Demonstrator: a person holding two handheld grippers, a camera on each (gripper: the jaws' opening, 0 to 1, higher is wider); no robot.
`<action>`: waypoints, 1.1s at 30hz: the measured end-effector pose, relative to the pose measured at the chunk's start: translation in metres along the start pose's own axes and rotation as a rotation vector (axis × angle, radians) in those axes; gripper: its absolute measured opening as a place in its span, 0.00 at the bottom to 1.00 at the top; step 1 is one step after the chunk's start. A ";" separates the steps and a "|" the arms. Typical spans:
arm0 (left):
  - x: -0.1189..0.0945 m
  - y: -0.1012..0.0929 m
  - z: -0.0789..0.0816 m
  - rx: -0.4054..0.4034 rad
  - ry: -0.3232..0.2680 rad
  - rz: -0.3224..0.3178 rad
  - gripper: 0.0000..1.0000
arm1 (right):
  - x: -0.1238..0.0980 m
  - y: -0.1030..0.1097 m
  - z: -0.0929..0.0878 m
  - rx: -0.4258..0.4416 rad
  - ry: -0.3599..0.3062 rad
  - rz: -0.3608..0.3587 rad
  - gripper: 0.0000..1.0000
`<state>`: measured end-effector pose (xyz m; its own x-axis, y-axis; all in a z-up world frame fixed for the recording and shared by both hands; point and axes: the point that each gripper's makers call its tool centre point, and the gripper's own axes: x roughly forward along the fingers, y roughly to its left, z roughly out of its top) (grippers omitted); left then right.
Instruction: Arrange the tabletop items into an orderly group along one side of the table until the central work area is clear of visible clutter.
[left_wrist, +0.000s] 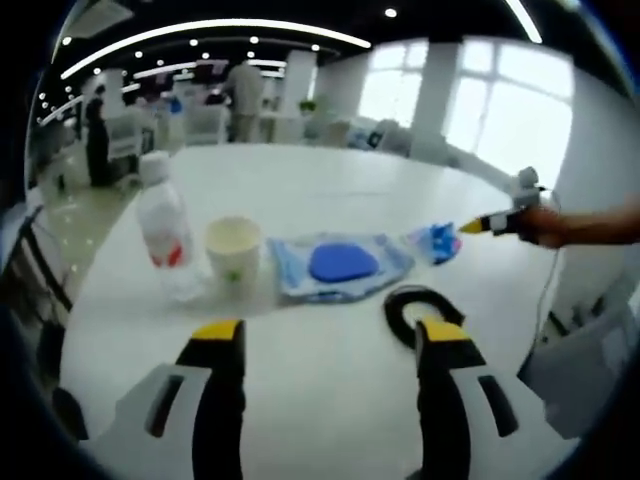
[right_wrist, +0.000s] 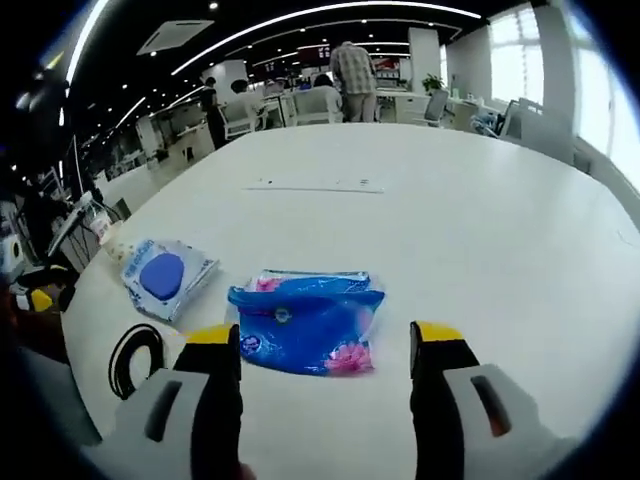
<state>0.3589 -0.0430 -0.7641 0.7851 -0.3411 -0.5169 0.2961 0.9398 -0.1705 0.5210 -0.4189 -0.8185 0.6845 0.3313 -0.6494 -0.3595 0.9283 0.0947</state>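
My left gripper (left_wrist: 330, 345) hovers open over the white table (left_wrist: 330, 190), nothing between its yellow-tipped jaws. Beyond it in a row stand a clear plastic bottle (left_wrist: 165, 235) with a red label, a paper cup (left_wrist: 234, 250), a wet-wipes pack (left_wrist: 338, 265) with a blue oval lid, and a small blue packet (left_wrist: 436, 242). A black ring (left_wrist: 412, 312) lies by the left gripper's right jaw. My right gripper (right_wrist: 325, 345) is open just short of the blue packet (right_wrist: 308, 322); it also shows as the right gripper (left_wrist: 490, 222) held by a hand. The wipes pack (right_wrist: 163, 276) and black ring (right_wrist: 136, 358) lie to the left.
The table (right_wrist: 450, 200) stretches bare toward its far edge, with a thin seam line (right_wrist: 315, 187) across it. Chairs, desks and standing people (right_wrist: 352, 70) fill the office behind. Windows (left_wrist: 500, 110) line the right side.
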 end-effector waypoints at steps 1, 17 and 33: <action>0.000 -0.002 0.000 0.004 0.001 -0.004 0.66 | 0.002 -0.002 -0.002 0.012 0.009 -0.005 0.67; 0.000 -0.011 -0.002 0.045 0.010 -0.038 0.67 | 0.021 0.002 -0.017 0.044 0.077 -0.005 0.50; -0.004 -0.008 0.000 0.048 0.005 -0.027 0.66 | 0.029 0.008 -0.018 0.051 0.090 0.004 0.10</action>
<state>0.3533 -0.0491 -0.7611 0.7735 -0.3664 -0.5171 0.3433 0.9281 -0.1442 0.5266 -0.4051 -0.8496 0.6229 0.3204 -0.7137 -0.3277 0.9352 0.1339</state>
